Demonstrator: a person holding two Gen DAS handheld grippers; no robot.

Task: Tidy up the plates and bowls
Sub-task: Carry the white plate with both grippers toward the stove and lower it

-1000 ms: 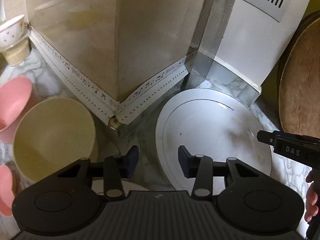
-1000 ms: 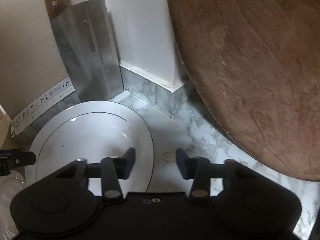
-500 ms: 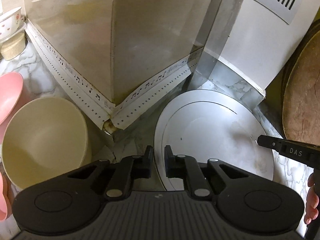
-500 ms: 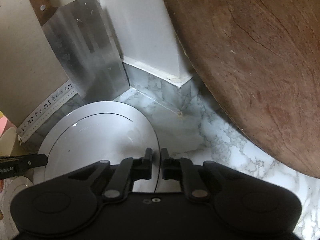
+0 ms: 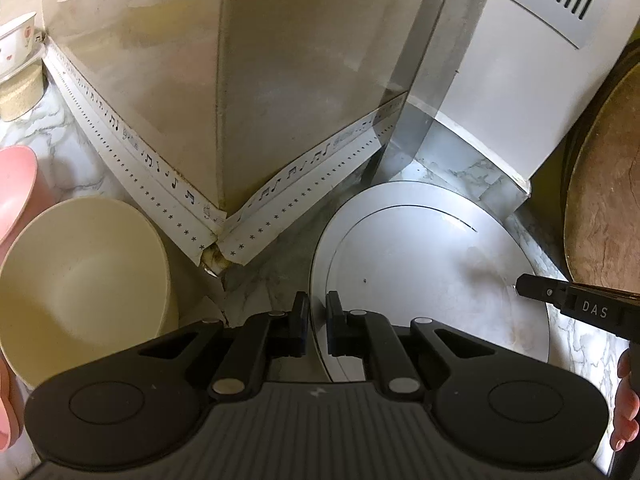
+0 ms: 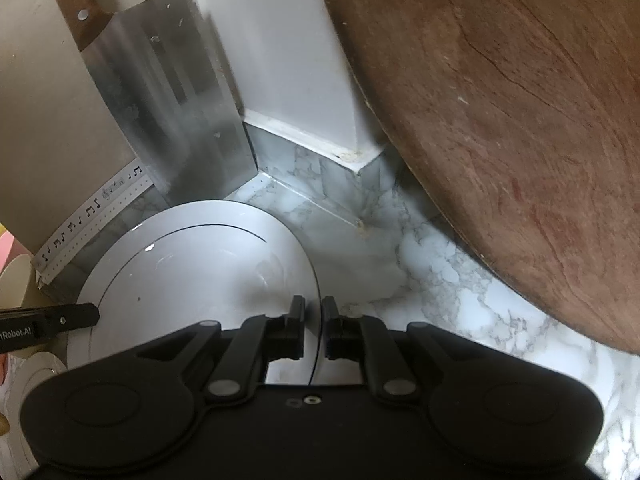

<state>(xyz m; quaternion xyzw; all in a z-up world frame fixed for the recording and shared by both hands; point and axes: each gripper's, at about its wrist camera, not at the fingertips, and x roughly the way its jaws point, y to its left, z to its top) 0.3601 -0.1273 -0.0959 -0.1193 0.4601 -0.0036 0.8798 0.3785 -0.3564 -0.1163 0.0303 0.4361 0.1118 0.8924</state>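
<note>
A large white plate [image 5: 432, 272] lies in the counter's corner; it also shows in the right wrist view [image 6: 192, 276]. My left gripper [image 5: 317, 318] is shut on the plate's left rim. My right gripper [image 6: 313, 322] is shut on its right rim, and its finger shows in the left wrist view [image 5: 568, 300]. A cream bowl [image 5: 76, 280] sits to the left of the plate, with a pink bowl [image 5: 14, 188] beyond it. A small patterned bowl [image 5: 16, 46] stands far left on a stand.
A big round wooden board [image 6: 512, 112] leans at the right, close to the plate. A cleaver [image 6: 168, 104] leans against the wall behind the plate. Walls with music-note trim [image 5: 168, 176] close the corner. A smaller plate [image 6: 28, 376] lies at lower left.
Both grippers went from open to shut on opposite rims of the white plate. Both moved slightly forward; the plate looks to be in the same place.
</note>
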